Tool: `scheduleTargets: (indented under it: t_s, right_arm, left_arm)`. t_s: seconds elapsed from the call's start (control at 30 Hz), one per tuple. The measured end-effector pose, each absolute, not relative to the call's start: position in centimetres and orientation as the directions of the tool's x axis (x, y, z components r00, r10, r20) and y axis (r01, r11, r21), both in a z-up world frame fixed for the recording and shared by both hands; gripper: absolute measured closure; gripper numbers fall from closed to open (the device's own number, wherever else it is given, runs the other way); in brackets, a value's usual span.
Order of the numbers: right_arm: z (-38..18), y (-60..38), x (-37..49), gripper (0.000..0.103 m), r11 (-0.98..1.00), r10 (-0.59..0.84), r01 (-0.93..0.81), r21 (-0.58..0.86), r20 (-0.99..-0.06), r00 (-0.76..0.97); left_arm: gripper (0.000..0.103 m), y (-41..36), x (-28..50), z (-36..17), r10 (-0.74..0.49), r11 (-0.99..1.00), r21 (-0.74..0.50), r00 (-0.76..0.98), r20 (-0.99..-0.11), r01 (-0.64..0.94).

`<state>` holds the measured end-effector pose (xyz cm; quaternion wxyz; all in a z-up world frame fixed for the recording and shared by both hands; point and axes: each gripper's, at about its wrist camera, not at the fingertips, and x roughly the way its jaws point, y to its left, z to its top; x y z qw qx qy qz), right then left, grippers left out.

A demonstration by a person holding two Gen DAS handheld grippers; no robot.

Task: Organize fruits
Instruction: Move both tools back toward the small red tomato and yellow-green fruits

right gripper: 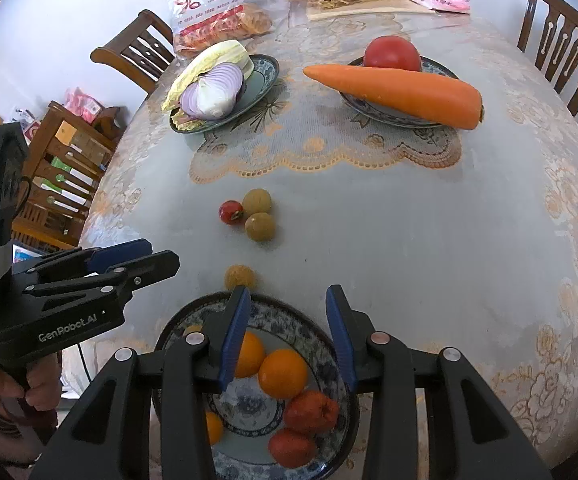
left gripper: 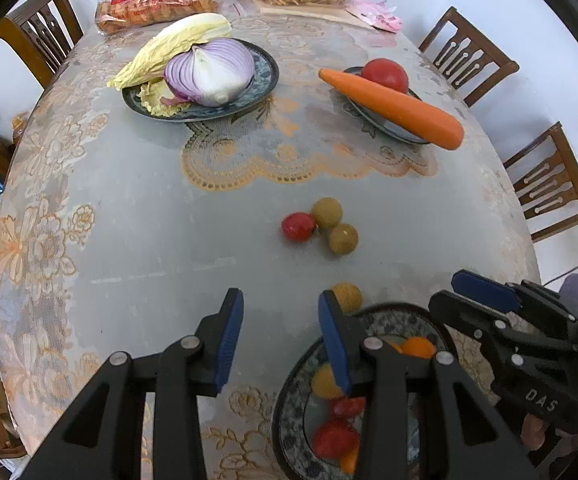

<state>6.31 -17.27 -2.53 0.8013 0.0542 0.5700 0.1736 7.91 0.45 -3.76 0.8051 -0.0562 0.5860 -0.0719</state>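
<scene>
1. Tongs on the left hover over bare tabletop with the blue pads set wide apart and nothing between them; in the right wrist view they show from the side at the left edge, and there I cannot tell the gap.
2. Plate with cabbage and a halved purple onion sits at the far left of the tabletop, with snack bags behind it.
3. Cherry tomato and two longans lie bunched together mid-table, the tomato touching or almost touching them.
4. Lone longan rests just beyond the far rim of the near bowl, beside the right tongs' left pad.
5. Bowl, patterned blue, holds oranges and red fruits.
6. Tongs on the right hang above that bowl, spread wide and gripping nothing.
7. Carrot lies across a far-right plate, with a tomato behind it.
</scene>
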Motion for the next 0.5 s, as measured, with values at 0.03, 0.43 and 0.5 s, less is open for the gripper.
scheduleTargets:
  t_s: [0.03, 0.43, 0.5]
  right_arm:
    - [-2.6, -17.2, 6.5, 0.063, 0.933, 0.341, -0.217, 0.286, -0.895, 0.288]
    - [-4.1, -17.4, 8.4, 0.063, 0.930, 0.350, -0.215, 0.300, -0.902, 0.255]
    - [-4.3, -17.4, 8.7, 0.063, 0.929, 0.351, -0.213, 0.303, -0.903, 0.248]
  left_arm:
    - [0.062, 0.4, 8.2, -3.9, -0.177, 0.984, -0.171, 0.302, -0.937, 0.049]
    - [0.062, -0.7, 11.7, -5.8, -0.155, 0.987, -0.141, 0.273, -0.949, 0.071]
    - [0.062, -0.9, 12.1, -6.1, -0.155, 0.987, -0.140, 0.266, -0.951, 0.075]
